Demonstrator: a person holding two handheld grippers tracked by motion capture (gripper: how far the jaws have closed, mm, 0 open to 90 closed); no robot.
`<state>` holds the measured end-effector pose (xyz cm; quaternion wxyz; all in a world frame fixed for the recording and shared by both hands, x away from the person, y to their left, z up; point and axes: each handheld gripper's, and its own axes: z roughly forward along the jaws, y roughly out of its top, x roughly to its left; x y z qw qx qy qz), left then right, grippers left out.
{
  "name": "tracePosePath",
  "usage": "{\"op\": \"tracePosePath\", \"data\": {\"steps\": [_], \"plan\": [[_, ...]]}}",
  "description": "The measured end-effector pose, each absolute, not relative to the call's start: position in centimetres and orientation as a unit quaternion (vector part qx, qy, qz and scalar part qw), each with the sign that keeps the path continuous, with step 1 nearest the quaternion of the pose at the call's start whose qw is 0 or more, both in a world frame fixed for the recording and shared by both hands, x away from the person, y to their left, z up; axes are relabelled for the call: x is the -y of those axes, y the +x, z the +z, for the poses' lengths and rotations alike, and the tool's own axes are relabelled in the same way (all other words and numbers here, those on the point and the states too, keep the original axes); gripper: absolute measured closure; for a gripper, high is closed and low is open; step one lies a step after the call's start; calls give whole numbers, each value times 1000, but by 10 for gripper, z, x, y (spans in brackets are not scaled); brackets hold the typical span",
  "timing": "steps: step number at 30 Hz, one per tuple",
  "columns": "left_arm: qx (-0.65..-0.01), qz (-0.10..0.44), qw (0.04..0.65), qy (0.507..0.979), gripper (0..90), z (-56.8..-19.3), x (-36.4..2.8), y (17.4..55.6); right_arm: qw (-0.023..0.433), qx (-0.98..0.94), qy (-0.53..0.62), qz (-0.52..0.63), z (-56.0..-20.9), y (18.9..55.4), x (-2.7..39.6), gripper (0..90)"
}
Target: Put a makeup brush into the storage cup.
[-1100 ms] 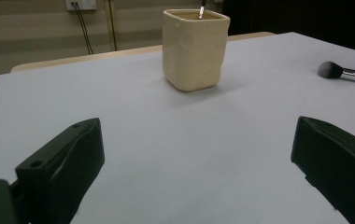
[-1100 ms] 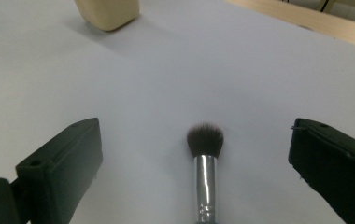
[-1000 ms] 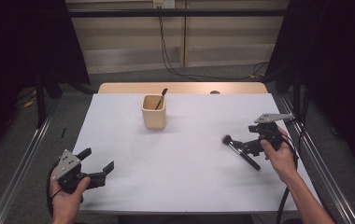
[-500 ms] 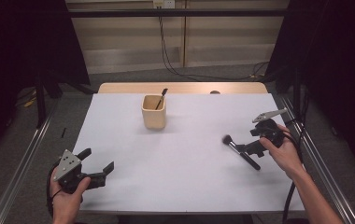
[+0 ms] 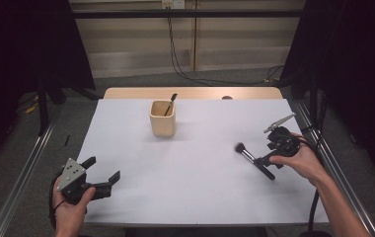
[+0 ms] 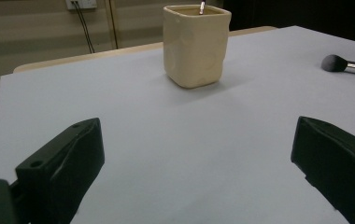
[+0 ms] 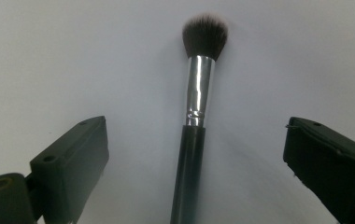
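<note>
Right gripper view: right gripper [image 7: 194, 154] wide open, straddling makeup brush [image 7: 196, 93] on table.

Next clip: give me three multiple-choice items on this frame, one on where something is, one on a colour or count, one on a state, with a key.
1. Where does the makeup brush lie?
A. inside the cup
B. flat on the table, between the right gripper's jaws
C. on the floor

2. What colour is the cup?
A. cream
B. red
C. blue

3. How does the left gripper stand?
A. shut on the brush
B. shut on the cup
C. open, holding nothing

Key: 1 B, the right gripper view shows the handle on the white table with a jaw on either side, apart from it. 2 A, the left gripper view shows its cream walls. 3 C, its jaws are spread over bare table.
</note>
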<state>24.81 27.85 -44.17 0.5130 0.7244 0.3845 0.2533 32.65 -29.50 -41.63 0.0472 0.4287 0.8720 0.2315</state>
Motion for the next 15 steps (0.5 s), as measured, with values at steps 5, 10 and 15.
{"op": "tracePosePath", "data": {"steps": [5, 10, 15], "plan": [[-385, 253, 513, 724, 27, -442, -278, 248, 50, -877, 429, 212, -419, 327, 296, 151], [-386, 250, 514, 724, 26, -443, -278, 249, 45, -881, 428, 197, -421, 329, 298, 203], [-384, 253, 512, 725, 26, -443, -279, 249, 31, -889, 425, 169, -428, 331, 297, 257]]}}
